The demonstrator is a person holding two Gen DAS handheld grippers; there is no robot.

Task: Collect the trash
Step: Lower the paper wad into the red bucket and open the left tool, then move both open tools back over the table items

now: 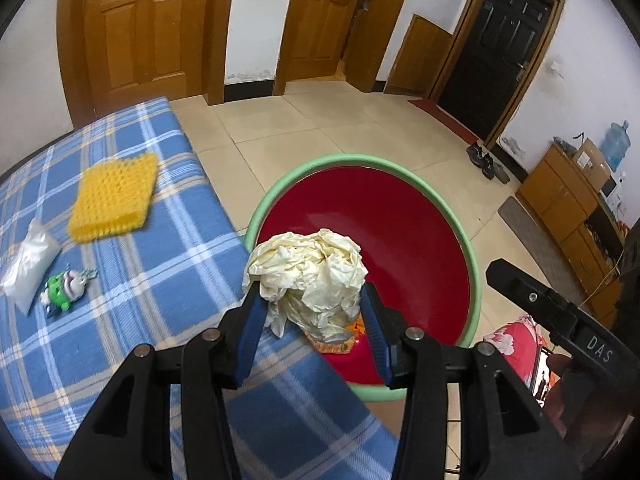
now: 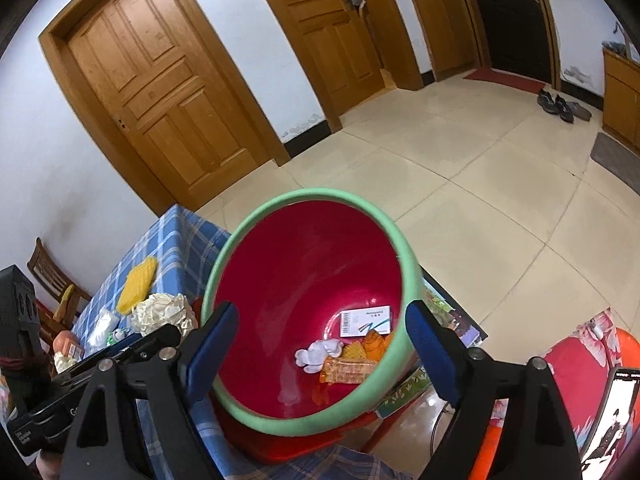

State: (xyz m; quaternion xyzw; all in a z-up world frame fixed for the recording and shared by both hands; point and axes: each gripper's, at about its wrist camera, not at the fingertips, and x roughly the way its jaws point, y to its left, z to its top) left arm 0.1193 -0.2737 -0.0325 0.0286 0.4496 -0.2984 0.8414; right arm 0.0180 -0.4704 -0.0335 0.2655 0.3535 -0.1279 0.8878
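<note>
1. Jaws of the left gripper (image 1: pixel 310 308) pinch a crumpled cream paper wad (image 1: pixel 308 268), blue pads pressed to both its sides; the wad hangs right at the tabletop's edge, over the near rim of the bin (image 1: pixel 474 276).
2. Jaws of the right gripper (image 2: pixel 320 344) stand spread wide on either side of the bin's green rim (image 2: pixel 412 276); whether the pads touch it cannot be told, and nothing else lies between them.
3. Far left on the blue plaid tabletop (image 1: pixel 132 280) lie a clear plastic bag (image 1: pixel 28 264) and a small green toy keychain (image 1: pixel 64 286), just beside each other, and near them a yellow knitted mat (image 1: pixel 114 196), all well back from the tabletop's right edge.
4. That right edge runs diagonally and meets the bin, which stands against it, red inside with a green rim.
5. At the bin's bottom lie a white crumpled tissue (image 2: pixel 318 354), orange snack wrappers (image 2: pixel 352 364) and a white card (image 2: pixel 366 320) with a barcode; its small print is too blurred to read.
6. Beyond the bin a wide stretch of beige tiled floor (image 1: pixel 320 132) lies open up to the wooden doors (image 1: pixel 140 28).
7. Far right, the other gripper's black body carries the letters "DAS" (image 1: pixel 600 350).
</note>
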